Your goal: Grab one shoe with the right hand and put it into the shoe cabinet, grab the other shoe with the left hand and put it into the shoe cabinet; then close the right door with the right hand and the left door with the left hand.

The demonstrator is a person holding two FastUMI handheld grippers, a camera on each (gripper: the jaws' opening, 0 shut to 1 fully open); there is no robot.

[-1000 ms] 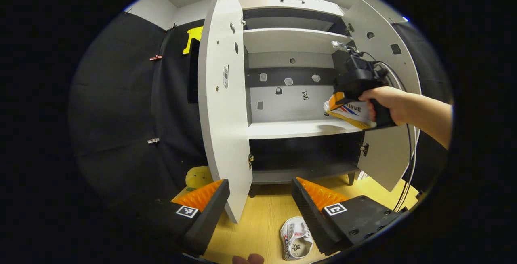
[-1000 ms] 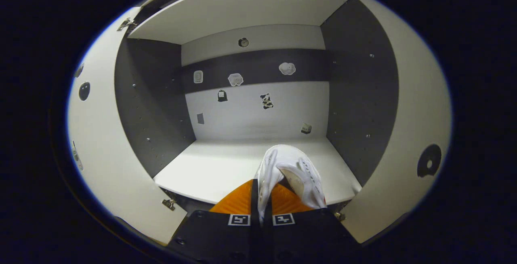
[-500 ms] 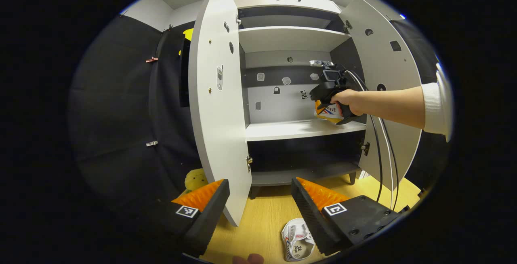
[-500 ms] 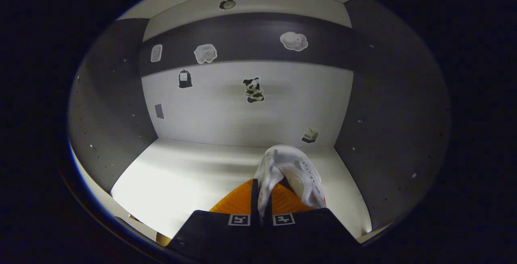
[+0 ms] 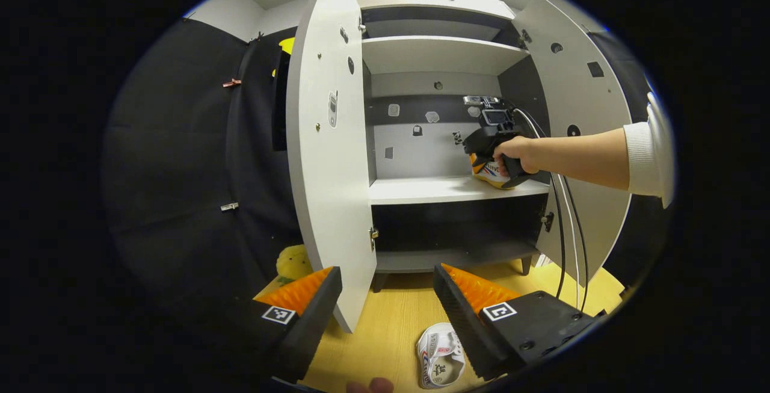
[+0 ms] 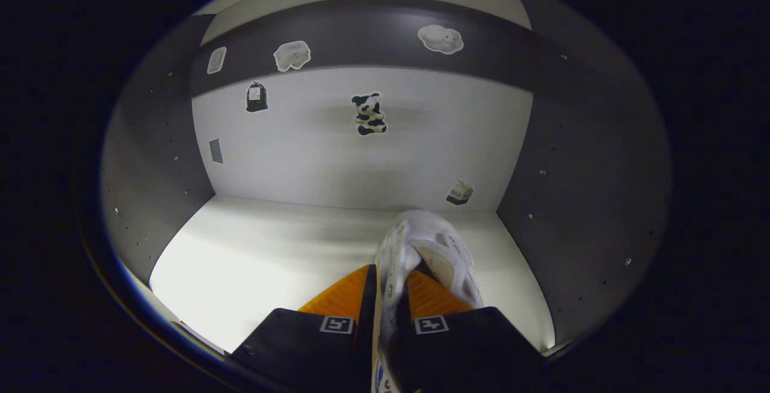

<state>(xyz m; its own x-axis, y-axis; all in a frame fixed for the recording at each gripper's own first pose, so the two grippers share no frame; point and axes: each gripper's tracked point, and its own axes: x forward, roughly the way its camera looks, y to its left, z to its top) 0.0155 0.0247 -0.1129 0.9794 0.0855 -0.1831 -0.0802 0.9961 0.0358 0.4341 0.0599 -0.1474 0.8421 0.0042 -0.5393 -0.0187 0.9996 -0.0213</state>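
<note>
The right gripper (image 6: pixel 385 297) is clenched on the side wall of a white shoe (image 6: pixel 430 251), which sits at the right end of the shoe cabinet's (image 5: pixel 445 56) middle shelf (image 6: pixel 271 248), near the right wall. The left gripper (image 5: pixel 385 297) hangs with jaws released above the wooden floor (image 5: pixel 391 327), the other shoe (image 5: pixel 440 362) lying below it. Both doors stand open.

My left gripper view sits low and back, facing the open shoe cabinet (image 5: pixel 445 44) from the floor side, my right gripper view close inside its middle shelf (image 6: pixel 289 254), facing the back wall, both sharing that shelf at 12 o'clock.
</note>
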